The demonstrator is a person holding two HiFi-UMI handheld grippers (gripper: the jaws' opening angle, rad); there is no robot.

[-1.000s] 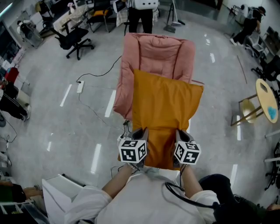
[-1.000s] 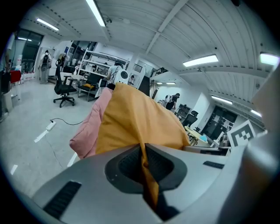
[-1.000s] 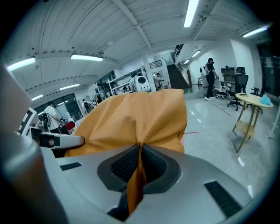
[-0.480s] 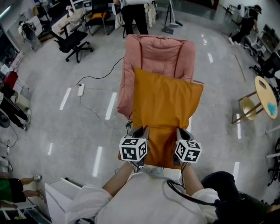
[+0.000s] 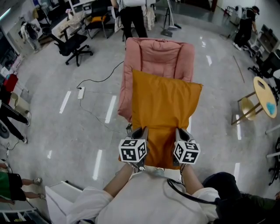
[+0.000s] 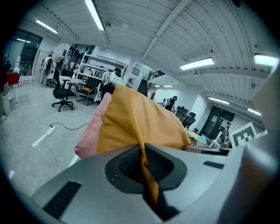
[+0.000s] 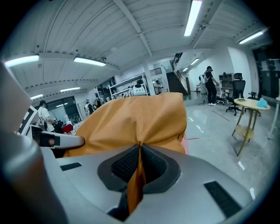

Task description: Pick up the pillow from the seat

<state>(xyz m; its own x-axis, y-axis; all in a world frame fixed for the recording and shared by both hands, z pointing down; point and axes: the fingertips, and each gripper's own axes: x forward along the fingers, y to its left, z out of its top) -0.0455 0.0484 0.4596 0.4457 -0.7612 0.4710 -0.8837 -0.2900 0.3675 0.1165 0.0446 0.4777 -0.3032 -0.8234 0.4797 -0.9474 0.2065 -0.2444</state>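
A large orange pillow (image 5: 164, 109) lies along the pink padded seat (image 5: 157, 54) in the head view, its near edge lifted toward me. My left gripper (image 5: 141, 132) is shut on the pillow's near left edge, and the orange cloth (image 6: 146, 175) is pinched between its jaws. My right gripper (image 5: 180, 133) is shut on the near right edge, with a fold of the pillow (image 7: 136, 177) squeezed between its jaws. In the left gripper view the pillow (image 6: 135, 118) rises in front of the pink seat (image 6: 89, 131).
A cable and power strip (image 5: 80, 91) lie on the grey floor left of the seat. Office chairs (image 5: 72, 41) stand at the back left, a person (image 5: 131, 13) stands behind the seat, and a small round table (image 5: 264, 98) with a stool is at the right.
The view has shifted slightly; both grippers keep their hold on the pillow's near edge, and people in the background have moved.
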